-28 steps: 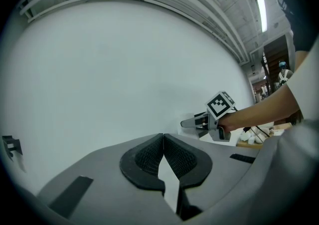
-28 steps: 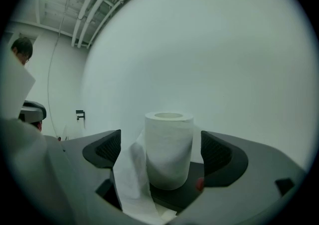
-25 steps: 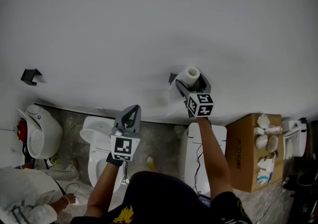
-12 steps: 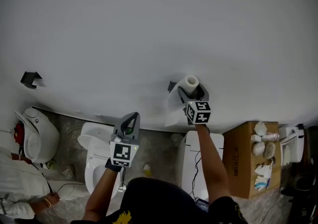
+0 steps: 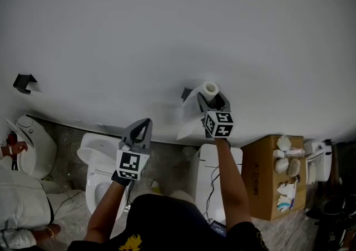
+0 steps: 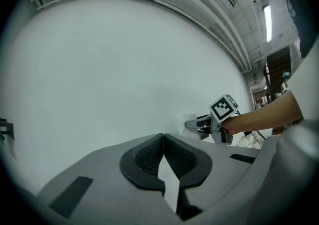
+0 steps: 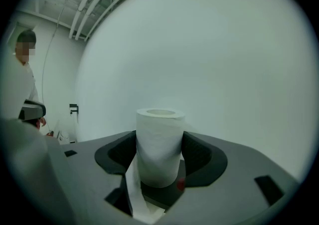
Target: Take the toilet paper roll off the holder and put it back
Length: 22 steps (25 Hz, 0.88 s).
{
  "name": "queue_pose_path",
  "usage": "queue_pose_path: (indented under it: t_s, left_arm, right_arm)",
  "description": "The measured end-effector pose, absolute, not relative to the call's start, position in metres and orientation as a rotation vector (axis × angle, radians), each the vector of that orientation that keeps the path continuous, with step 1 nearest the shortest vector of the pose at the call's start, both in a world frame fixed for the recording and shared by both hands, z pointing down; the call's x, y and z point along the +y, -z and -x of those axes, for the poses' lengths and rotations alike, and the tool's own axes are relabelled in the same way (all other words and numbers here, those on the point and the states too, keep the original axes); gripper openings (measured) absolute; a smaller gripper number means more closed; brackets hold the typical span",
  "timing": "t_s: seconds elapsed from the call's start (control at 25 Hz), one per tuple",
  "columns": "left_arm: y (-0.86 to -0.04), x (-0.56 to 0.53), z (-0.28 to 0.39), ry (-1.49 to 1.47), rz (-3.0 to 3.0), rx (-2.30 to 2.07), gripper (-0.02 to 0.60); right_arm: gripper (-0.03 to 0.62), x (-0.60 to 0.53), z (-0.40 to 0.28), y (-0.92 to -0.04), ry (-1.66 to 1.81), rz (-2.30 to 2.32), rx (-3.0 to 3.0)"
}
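Head view: right tongs (image 5: 214, 101) meet the toilet paper roll (image 5: 210, 89) at the wall, beside the dark holder (image 5: 186, 93); left tongs (image 5: 143, 126) are well apart, lower left.
Left gripper view: tips pressed together, nothing between.
Right gripper view: jaws, just closing, clamp the upright toilet paper roll; a loose sheet (image 7: 133, 189) hangs below.

Holder (image 5: 186, 93) mostly hidden behind toilet paper roll (image 5: 210, 88); person (image 5: 22, 211) cut off at left edge; toilet (image 5: 94, 158) partly hidden under left arm (image 5: 105, 213); items (image 5: 286, 162) on cardboard box (image 5: 260, 180) too small to tell
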<state>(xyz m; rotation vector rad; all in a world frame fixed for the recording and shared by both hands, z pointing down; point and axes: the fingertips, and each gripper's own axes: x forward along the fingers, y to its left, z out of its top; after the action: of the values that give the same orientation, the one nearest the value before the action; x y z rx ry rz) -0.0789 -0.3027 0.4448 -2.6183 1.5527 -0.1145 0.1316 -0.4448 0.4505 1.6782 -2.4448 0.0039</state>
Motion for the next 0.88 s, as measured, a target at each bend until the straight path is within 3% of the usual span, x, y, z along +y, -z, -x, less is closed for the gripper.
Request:
queue_pose_path:
  t_s: [0.88]
  left_arm:
    - [-0.434, -0.302, 0.063, 0.165, 2.604, 1.453, 0.018]
  right_arm:
    - [0.268, -0.429, -0.134, -0.411, -0.075, -1.581, -2.508]
